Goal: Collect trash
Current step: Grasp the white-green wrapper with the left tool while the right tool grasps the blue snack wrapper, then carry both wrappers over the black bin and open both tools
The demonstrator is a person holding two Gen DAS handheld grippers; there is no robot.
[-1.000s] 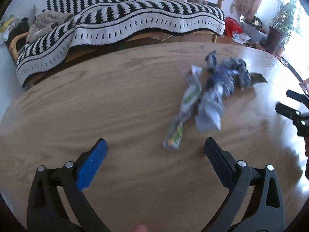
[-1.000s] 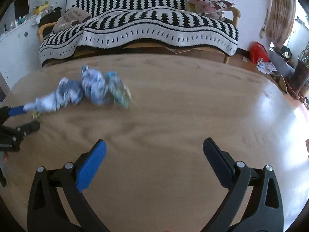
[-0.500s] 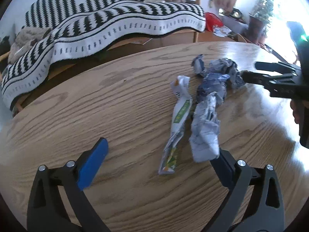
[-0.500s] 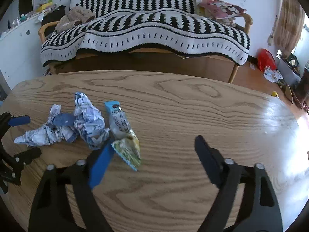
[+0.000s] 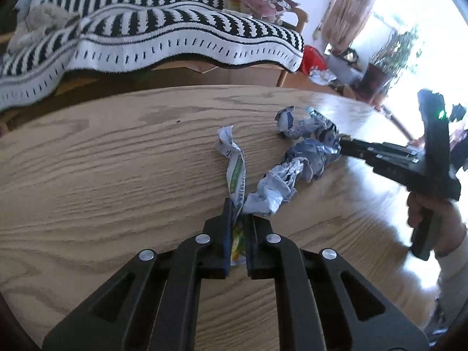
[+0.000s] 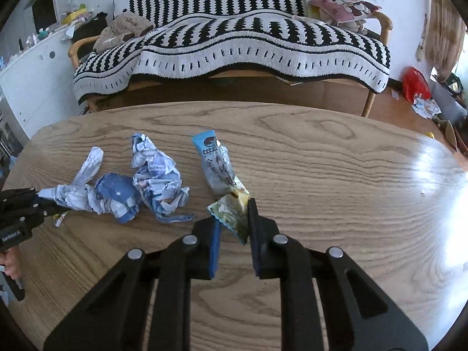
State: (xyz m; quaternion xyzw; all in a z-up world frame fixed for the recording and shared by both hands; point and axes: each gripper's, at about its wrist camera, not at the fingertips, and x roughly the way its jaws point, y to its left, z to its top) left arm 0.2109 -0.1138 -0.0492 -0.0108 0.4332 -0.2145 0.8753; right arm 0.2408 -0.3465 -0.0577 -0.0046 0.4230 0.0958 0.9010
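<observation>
Gone from wide apart to closed within the last second, on both sides, and brought in over the litter that lay further off before. Jaws of the left gripper (image 5: pixel 238 207) just closed, clenched on the near end of a green-and-white wrapper (image 5: pixel 236 175), with the rest of that strip running away across the table (image 5: pixel 117 175) towards its far edge. Touching the right pad, a crumpled blue-and-white paper wad (image 5: pixel 276 188), not held. Beyond it, a second crumpled wad (image 5: pixel 316 137) nearer the right edge, with the right-hand tool's tip reaching in at it from the right, gripped by a hand (image 5: pixel 433 222) in a pale sleeve.

Jaws of the right gripper (image 6: pixel 234 219) likewise just closed, grasping the yellow-green near end of a blue snack wrapper (image 6: pixel 216 163); pads pressed on both sides of the crinkled foil, a narrow gap left between them. Wrapper stretched flat on the wood towards the far edge, about midway between left and right edges. Left of it, the two paper wads side by side, then the left-hand tool at the left edge. Behind the table, a sofa under a black-and-white striped blanket (image 6: pixel 234 46).
</observation>
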